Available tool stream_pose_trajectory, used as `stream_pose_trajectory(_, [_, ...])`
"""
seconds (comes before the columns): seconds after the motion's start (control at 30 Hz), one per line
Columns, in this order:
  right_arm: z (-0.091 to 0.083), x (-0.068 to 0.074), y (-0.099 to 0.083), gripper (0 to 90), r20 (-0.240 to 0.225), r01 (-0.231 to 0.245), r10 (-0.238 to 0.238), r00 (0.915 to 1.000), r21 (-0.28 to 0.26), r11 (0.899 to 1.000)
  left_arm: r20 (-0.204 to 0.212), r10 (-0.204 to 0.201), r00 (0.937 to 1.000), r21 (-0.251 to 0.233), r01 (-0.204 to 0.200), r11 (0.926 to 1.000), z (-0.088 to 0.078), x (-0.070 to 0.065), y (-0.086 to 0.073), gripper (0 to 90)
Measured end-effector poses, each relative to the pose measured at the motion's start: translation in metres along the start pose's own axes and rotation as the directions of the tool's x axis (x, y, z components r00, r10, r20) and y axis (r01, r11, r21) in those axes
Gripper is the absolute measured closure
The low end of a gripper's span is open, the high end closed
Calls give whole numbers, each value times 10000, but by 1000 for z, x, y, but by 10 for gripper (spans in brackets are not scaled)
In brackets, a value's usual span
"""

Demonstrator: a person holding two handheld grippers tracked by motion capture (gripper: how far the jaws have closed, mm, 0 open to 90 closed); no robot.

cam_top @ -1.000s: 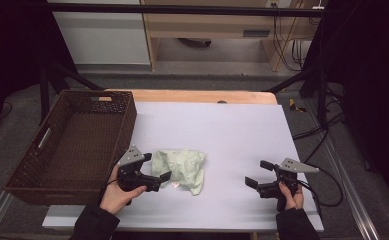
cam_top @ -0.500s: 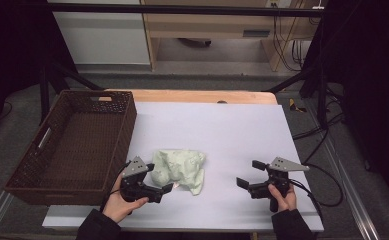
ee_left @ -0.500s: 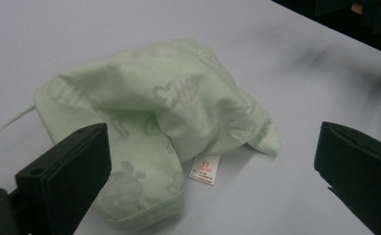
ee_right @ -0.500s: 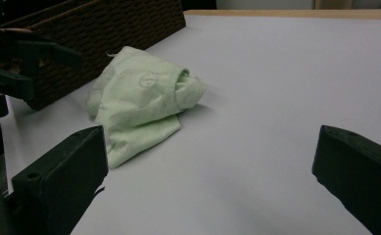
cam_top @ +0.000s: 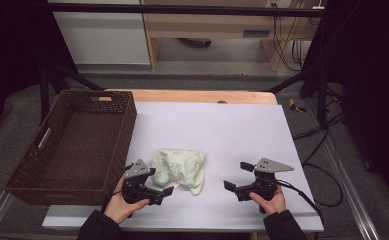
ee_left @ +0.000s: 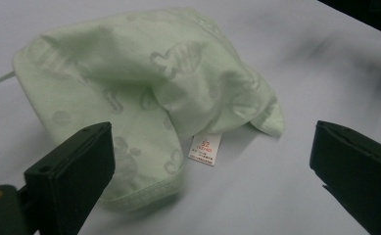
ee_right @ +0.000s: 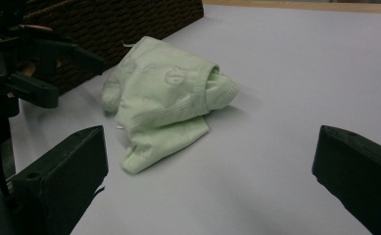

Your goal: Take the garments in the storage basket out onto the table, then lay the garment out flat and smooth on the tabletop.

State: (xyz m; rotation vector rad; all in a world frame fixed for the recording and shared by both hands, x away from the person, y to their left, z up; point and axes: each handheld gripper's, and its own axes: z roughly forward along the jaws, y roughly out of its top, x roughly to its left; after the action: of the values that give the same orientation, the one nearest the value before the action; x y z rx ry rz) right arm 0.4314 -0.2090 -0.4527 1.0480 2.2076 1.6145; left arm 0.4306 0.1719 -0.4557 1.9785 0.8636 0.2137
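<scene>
Lying crumpled, green cloth [cam_top: 178, 170] w/ left gripper [cam_top: 161, 185] wide beside it; right gripper [cam_top: 238, 179] wide, well apart.

Dim room, grey carpeted floor [cam_top: 192, 80]; pale wooden cabinet [cam_top: 207, 30] beyond the counter's far edge, white panel [cam_top: 99, 35] left of it, black cables [cam_top: 292, 40] hanging at far right

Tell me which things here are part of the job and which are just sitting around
Part of the job:
green cloth
left gripper, open beside the cloth
right gripper, open

Just sitting around:
wicker basket
cables on the floor beyond the table
</scene>
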Motion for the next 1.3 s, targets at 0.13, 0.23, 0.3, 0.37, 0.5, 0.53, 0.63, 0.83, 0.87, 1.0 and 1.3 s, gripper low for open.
stream_pose_trajectory(0.13, [5,5,0,13,-83,29,-29,10000,80,10000,-94,66,9999,140,-65,9999,2,0,-1,57])
stream_pose_trajectory(0.23, [8,7,-1,16,-111,-3,5,9999,172,9999,-150,70,9999,276,-66,9996,3,2,-3,80])
stream_pose_trajectory(0.3, [11,9,-1,18,-121,-25,27,9999,224,9997,-229,65,9997,316,-58,9995,4,3,-3,98])
stream_pose_trajectory(0.37, [14,10,-2,24,-142,-10,14,9999,285,9996,-268,109,9996,350,-99,9993,4,3,-4,124])
stream_pose_trajectory(0.5, [20,16,-3,36,-249,-80,91,9996,420,9991,-305,190,9994,512,-174,9985,5,3,-4,195])
stream_pose_trajectory(0.53, [22,17,-3,40,-266,-103,114,9996,434,9990,-340,254,9991,546,-235,9982,6,3,-5,217])
stream_pose_trajectory(0.63, [26,20,-3,53,-265,-106,120,9996,534,9985,-384,229,9990,581,-206,9981,6,3,-5,271])
stream_pose_trajectory(0.83, [36,27,-5,95,-399,-101,133,9991,794,9968,-614,189,9979,747,-143,9971,6,3,-6,402])
stream_pose_trajectory(0.87, [38,28,-5,98,-400,-84,119,9991,869,9962,-647,184,9977,792,-132,9968,6,3,-6,420])
stream_pose_trajectory(1.0, [46,33,-5,123,-356,62,-25,9994,1033,9946,-660,42,9978,929,20,9957,8,5,-7,478])
stream_pose_trajectory(1.3, [66,47,-7,213,-496,395,-323,9982,1515,9877,-644,2,9979,1016,64,9948,11,6,-8,595])
